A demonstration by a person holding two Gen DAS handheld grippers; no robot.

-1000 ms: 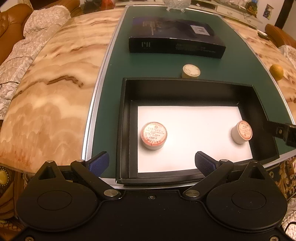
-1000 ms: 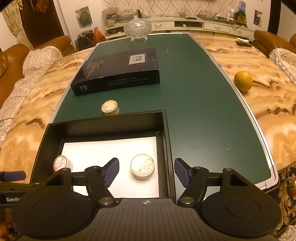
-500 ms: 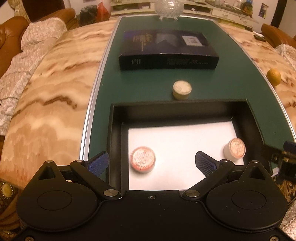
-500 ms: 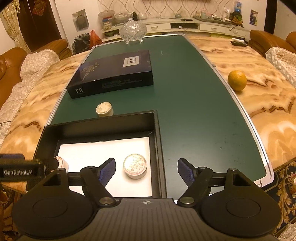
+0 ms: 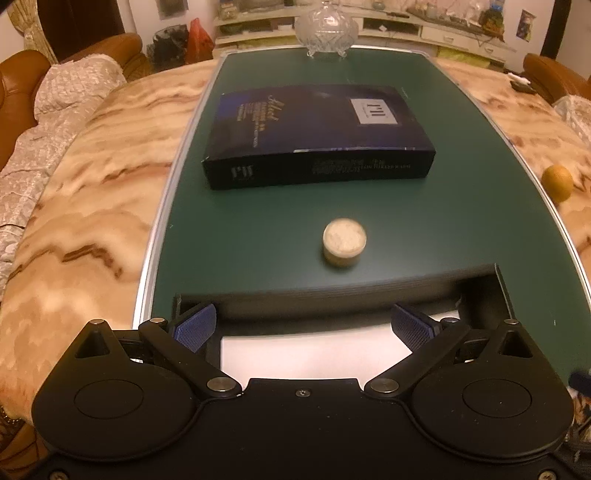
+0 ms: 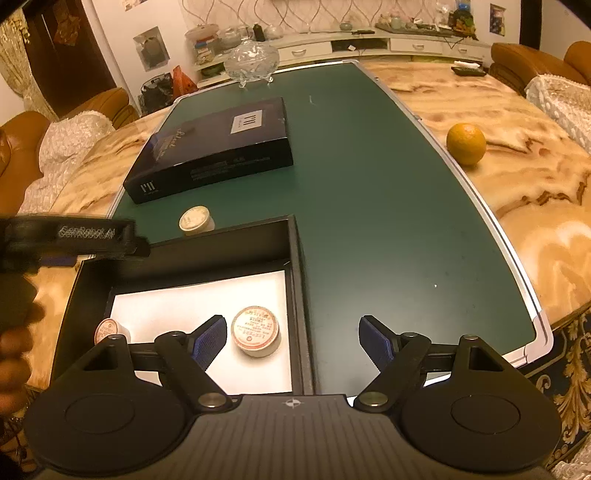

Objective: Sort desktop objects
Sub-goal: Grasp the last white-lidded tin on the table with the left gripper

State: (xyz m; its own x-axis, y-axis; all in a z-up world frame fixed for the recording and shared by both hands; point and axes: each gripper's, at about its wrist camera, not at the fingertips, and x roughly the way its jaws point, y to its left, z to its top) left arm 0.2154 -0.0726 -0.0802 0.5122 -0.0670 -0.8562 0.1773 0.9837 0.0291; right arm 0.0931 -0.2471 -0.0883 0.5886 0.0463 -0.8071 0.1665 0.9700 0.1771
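A black open box with a white lining sits at the near edge of the green mat; its far wall shows in the left wrist view. Two small round jars lie inside it: one upright, one on its side. A third cream jar stands on the mat just beyond the box, also seen in the right wrist view. My left gripper is open and empty over the box's far part. My right gripper is open and empty over the box's right wall.
A dark box lid lies further back on the green mat. An orange rests on the marble tabletop at the right. A glass bowl stands at the mat's far end. Sofas surround the table.
My left gripper has moved forward and tilted up, so the two jars in the box have dropped out of its view. My right gripper has shifted slightly. Both stay open.
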